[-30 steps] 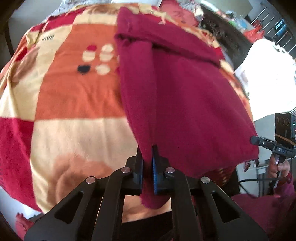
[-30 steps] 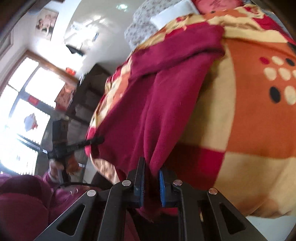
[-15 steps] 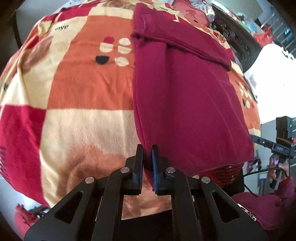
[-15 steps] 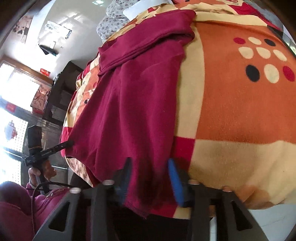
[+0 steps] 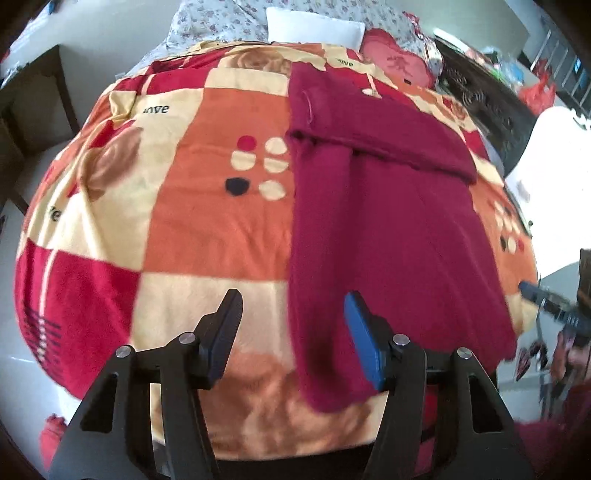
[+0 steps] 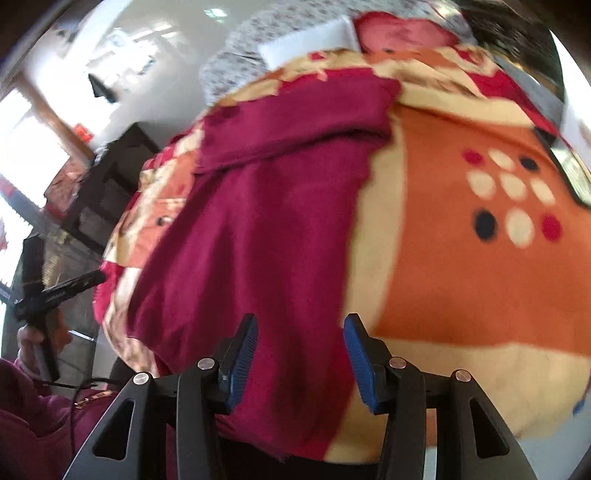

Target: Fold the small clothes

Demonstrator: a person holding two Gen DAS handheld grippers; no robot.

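- The left tongs [image 5: 291,332] stand spread, their jaws having just been opening; the near left corner of the dark red garment [image 5: 388,236] lies between and below them, and neither pad presses on it.
- The right tongs [image 6: 299,354] also stand spread, having opened within the last second; the garment's near right corner [image 6: 295,387] lies between the blue pads, loose, not pinched.
- Ahead of both tongs the garment lies flat on the bed, stretching away from the near edge, where its hem hangs slightly over.
- At the far end of the garment a folded-over band [image 5: 369,129] lies crosswise on top of the body of the cloth.
- Under it is a checked blanket [image 5: 207,236] in orange, cream and red; to the left of the left tongs, further out, it shows a cluster of round dots [image 5: 258,166].
- Beyond the blanket, at the head of the bed, sit a white pillow [image 5: 314,27] and a red cushion [image 5: 391,55].
- Far to the left of the right tongs, the person's other hand [image 6: 33,339] grips the left tool's handle; a dark red sleeve [image 6: 26,424] shows below it.
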